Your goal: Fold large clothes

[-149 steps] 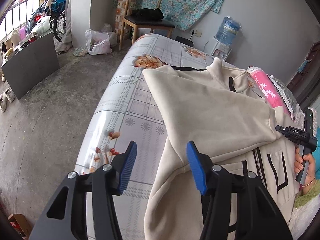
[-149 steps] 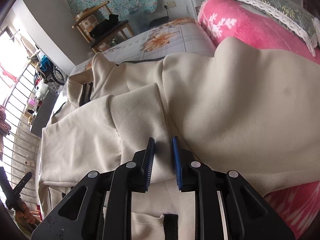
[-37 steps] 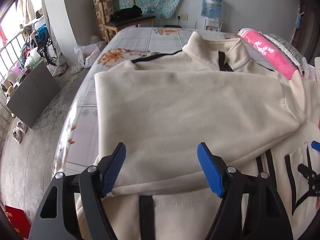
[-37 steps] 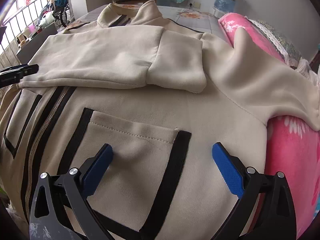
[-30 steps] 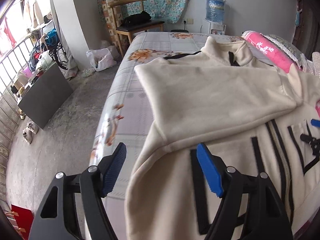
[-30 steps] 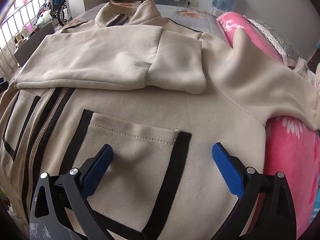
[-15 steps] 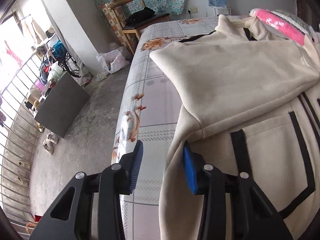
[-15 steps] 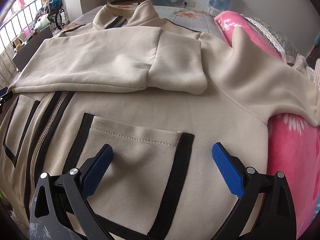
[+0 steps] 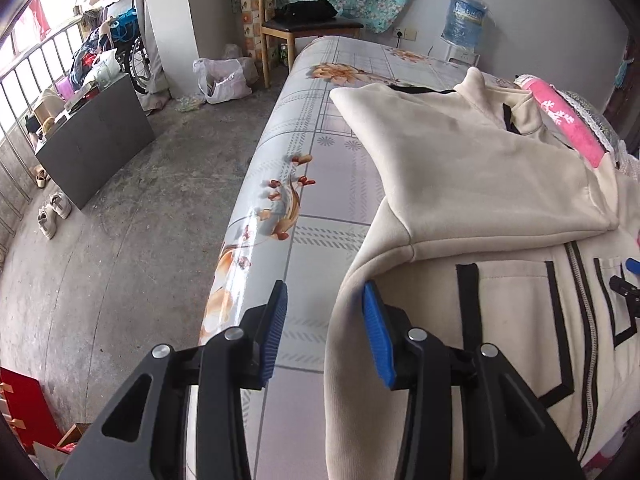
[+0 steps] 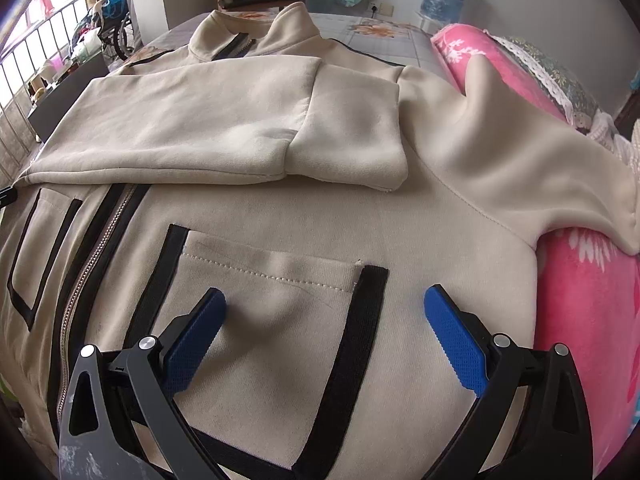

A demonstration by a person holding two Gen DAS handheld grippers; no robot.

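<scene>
A large cream zip jacket with black trim lies face up on the bed; it also shows in the left wrist view. One sleeve is folded across its chest. The other sleeve drapes over a pink blanket. My left gripper is open at the jacket's left side edge, its right pad against the fabric, its left pad over the bedsheet. My right gripper is wide open just above the black-edged pocket, holding nothing.
The bed has a glossy floral sheet, and its left edge drops to a concrete floor. A pink blanket lies along the right side. A wooden chair, a water bottle and a grey cabinet stand farther off.
My left gripper swung left from over the folded sleeve to the jacket's side edge and its jaws narrowed. My right gripper stayed wide open over the pocket.
</scene>
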